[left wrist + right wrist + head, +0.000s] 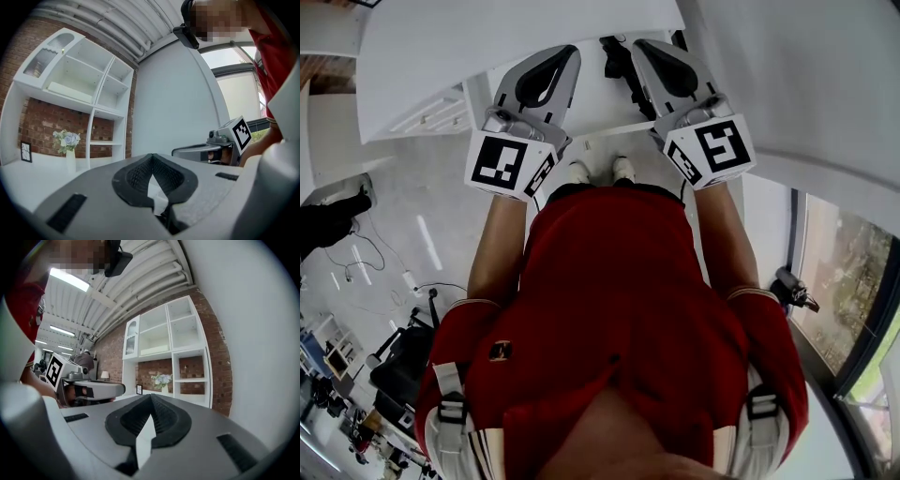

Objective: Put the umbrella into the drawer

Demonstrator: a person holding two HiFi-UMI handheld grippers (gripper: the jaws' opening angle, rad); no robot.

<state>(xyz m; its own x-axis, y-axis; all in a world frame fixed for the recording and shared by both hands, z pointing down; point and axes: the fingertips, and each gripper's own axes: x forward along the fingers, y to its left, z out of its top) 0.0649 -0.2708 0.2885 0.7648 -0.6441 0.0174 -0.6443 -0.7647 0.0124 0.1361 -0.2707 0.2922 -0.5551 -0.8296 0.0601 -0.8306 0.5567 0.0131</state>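
The shells of the left gripper [151, 155] and right gripper [151, 395] look like smooth, matt grey plastic, with black ribbed, rubbery-looking pads [136, 174] set in them. The 2 marker cubes [511, 161] carry flat, matt black-and-white print. The shirt [609, 281] is red cloth, soft and matt. The shelf unit [187, 341] is smooth and white, as if painted; the wall [220, 366] by it is rough red brick. The ceiling [140, 282] is ribbed white sheet. The floor [441, 216] is pale and glossy, catching streaks of light. The vase [70, 161] is smooth white.
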